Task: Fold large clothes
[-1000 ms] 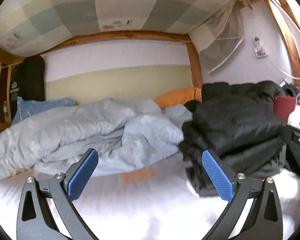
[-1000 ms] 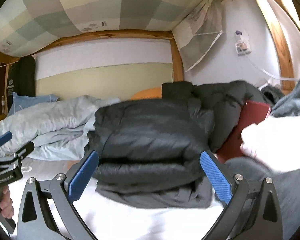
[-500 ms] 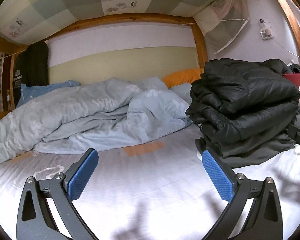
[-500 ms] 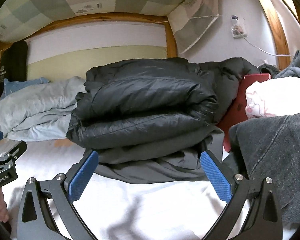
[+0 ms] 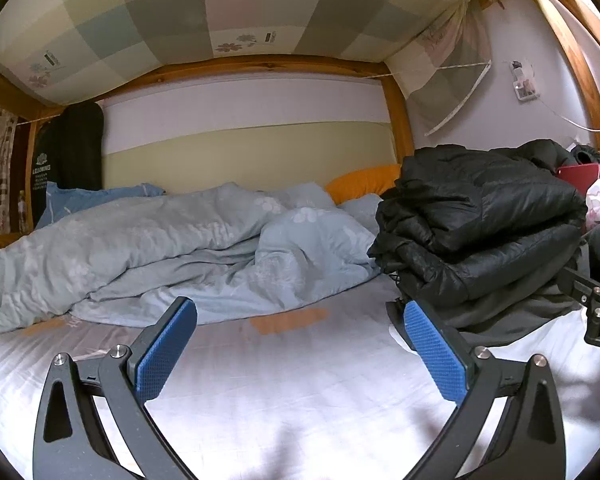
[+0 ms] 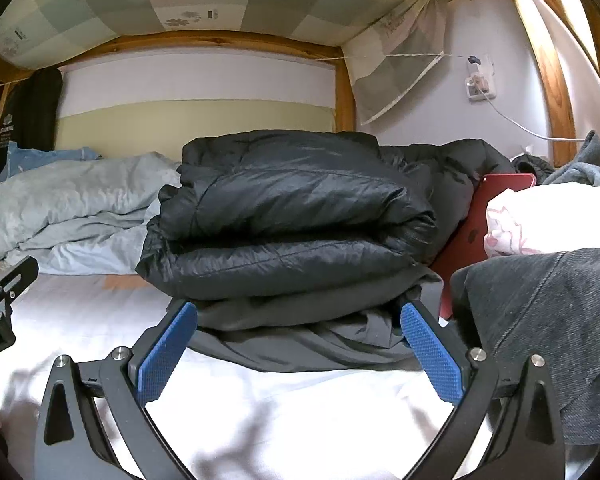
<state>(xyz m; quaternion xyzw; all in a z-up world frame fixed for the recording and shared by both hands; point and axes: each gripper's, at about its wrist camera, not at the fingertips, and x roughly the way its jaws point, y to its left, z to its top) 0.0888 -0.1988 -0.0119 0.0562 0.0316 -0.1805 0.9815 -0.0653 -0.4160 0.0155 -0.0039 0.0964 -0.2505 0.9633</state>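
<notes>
A black puffer jacket (image 6: 288,216) lies folded in a thick stack on the white sheet (image 6: 300,412), on top of a dark grey garment (image 6: 312,344). My right gripper (image 6: 298,350) stands open just in front of that stack, with nothing between its blue pads. In the left wrist view the same folded jacket (image 5: 480,224) sits at the right. My left gripper (image 5: 300,350) is open over bare sheet, to the left of the stack, holding nothing. The other gripper's body shows at the right edge (image 5: 596,300).
A crumpled light blue duvet (image 5: 172,248) fills the back left of the bed, with an orange pillow (image 5: 364,186) behind it. A red tablet (image 6: 476,236), a white pillow (image 6: 548,216) and a grey denim garment (image 6: 548,320) lie right of the stack. Wooden bunk posts frame the bed.
Both grippers have pulled back and dropped lower, away from the folded jacket. The stack now rests still on the sheet; the hand seen at the right earlier is gone.
</notes>
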